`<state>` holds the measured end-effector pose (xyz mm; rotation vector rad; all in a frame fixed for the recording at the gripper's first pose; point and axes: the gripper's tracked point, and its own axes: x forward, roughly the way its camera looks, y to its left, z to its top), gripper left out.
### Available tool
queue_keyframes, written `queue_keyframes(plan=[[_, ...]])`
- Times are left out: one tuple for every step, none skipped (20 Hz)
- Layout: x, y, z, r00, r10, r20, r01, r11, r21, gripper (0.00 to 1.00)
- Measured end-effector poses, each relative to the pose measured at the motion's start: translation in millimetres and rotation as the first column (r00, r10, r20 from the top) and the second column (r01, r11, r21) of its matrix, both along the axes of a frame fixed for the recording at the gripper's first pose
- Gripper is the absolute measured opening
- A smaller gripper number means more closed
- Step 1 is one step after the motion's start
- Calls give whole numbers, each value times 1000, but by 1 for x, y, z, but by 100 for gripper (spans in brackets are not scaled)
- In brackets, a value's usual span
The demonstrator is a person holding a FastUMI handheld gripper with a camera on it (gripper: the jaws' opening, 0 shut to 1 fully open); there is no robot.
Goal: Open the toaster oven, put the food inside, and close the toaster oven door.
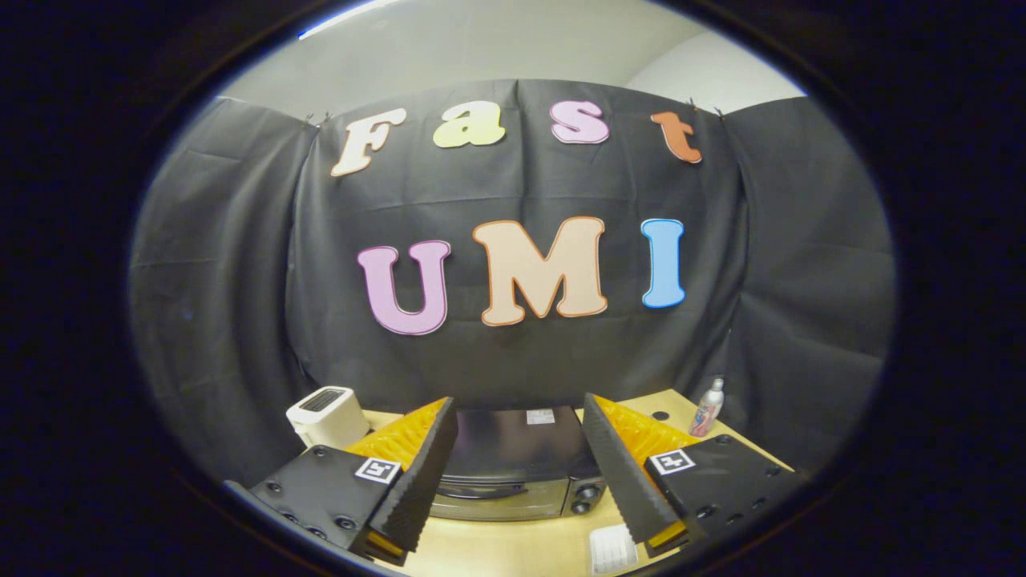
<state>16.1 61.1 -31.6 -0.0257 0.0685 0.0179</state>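
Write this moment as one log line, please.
phase: approach | gripper: open, holding nothing | toaster oven: door closed, beyond fingers | food tray: on table, near oven

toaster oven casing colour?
Black, with a silvery front; the toaster oven sits beyond the open gripper. Gripper view shows it best.

The black toaster oven (513, 461) sits squarely on the wooden table, door closed, knobs on its right side. A pale ridged food item (613, 549) lies on the table just before its right front corner.
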Motion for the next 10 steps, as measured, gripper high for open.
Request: queue_keyframes(plan=[[-2,-5,-1,1000,-8,-1,8,1000,-1,97],[-4,-10,0,1000,-15,-1,15,1000,-3,97],[-7,-15,1,1000,-21,0,21,1000,0,97],[-9,-20,2,1000,-22,0,22,1000,5,97],[-10,-25,3,1000,-24,1,24,1000,8,97],[-11,-31,5,1000,-26,5,26,1000,9,97],[-12,-37,6,1000,-27,6,27,1000,9,97],[-13,-44,7,1000,-26,5,26,1000,11,97],[-14,-51,7,1000,-22,3,21,1000,14,97],[-14,-58,9,1000,-17,2,17,1000,15,97]])
